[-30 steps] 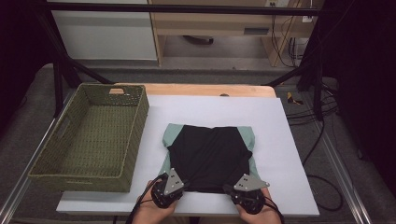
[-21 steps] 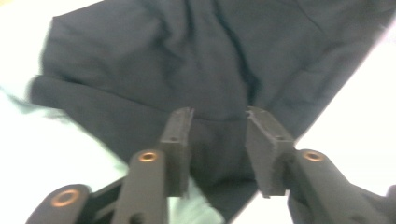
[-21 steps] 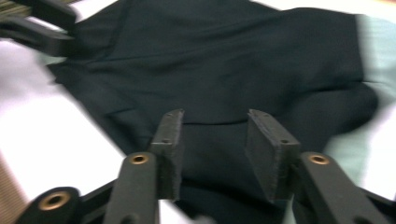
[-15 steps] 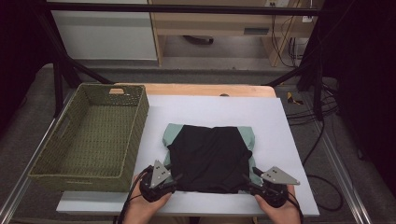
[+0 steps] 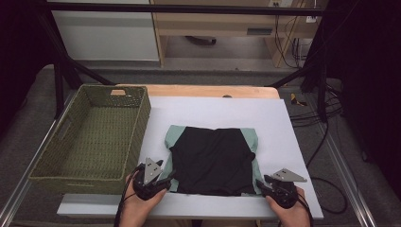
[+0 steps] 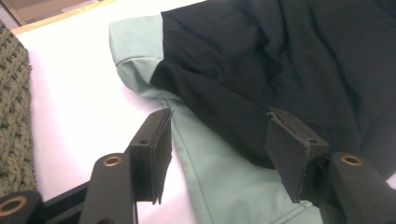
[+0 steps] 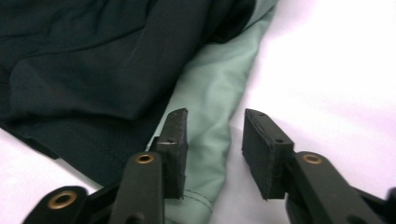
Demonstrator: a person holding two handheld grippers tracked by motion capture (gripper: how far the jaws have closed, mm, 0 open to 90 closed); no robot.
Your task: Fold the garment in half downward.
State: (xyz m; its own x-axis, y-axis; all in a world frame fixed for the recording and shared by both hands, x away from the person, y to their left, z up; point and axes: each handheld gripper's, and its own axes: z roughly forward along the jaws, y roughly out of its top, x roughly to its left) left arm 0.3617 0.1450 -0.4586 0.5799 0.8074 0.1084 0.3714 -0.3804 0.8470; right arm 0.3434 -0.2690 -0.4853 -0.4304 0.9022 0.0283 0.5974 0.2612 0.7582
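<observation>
You are holding both grippers parted at the near corners of the folded black-and-mint cloth garment (image 5: 213, 160) lying mid-bench: left gripper (image 5: 166, 177) just widening, right gripper (image 5: 259, 184) just narrowing, apparently regrasping for another fold.

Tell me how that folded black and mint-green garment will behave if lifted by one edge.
The folded black and mint-green garment would probably drape and unfold, since its cloth shows soft wrinkles. It looks thin, so likely light. Pushed, it may bunch rather than slide whole.
</observation>
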